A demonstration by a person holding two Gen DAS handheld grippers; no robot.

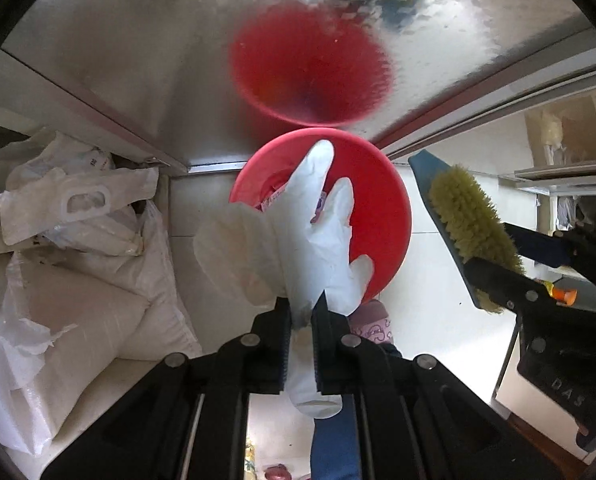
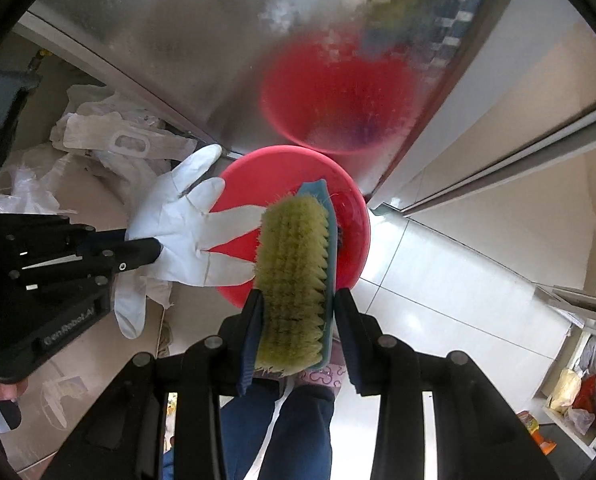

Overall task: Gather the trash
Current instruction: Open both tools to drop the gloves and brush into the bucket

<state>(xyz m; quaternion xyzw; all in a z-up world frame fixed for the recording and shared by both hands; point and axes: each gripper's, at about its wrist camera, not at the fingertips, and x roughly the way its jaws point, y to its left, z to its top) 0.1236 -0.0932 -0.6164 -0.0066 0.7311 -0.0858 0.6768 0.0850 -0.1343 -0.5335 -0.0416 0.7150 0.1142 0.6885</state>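
Note:
A red bin (image 1: 382, 216) stands on the floor against a steel cabinet, with a few wrappers inside. My left gripper (image 1: 301, 312) points down over it, shut on white rubber gloves (image 1: 318, 216) that hang across the bin's mouth. In the right wrist view the same gloves (image 2: 181, 224) dangle from the left gripper (image 2: 153, 250) beside the bin (image 2: 352, 236). My right gripper (image 2: 298, 304) is shut on a scrubbing brush (image 2: 293, 276) with yellow-green bristles and a teal back, held above the bin. The left wrist view shows that brush (image 1: 470, 220) to the right of the bin.
A shiny steel cabinet front (image 1: 137, 60) mirrors the bin. White sacks and plastic bags (image 1: 69, 240) are piled on the left. Pale floor tiles (image 2: 458, 280) stretch to the right towards shelves (image 2: 578, 380). A person's legs in blue trousers (image 2: 281, 432) and a pink slipper (image 1: 372, 322) stand below.

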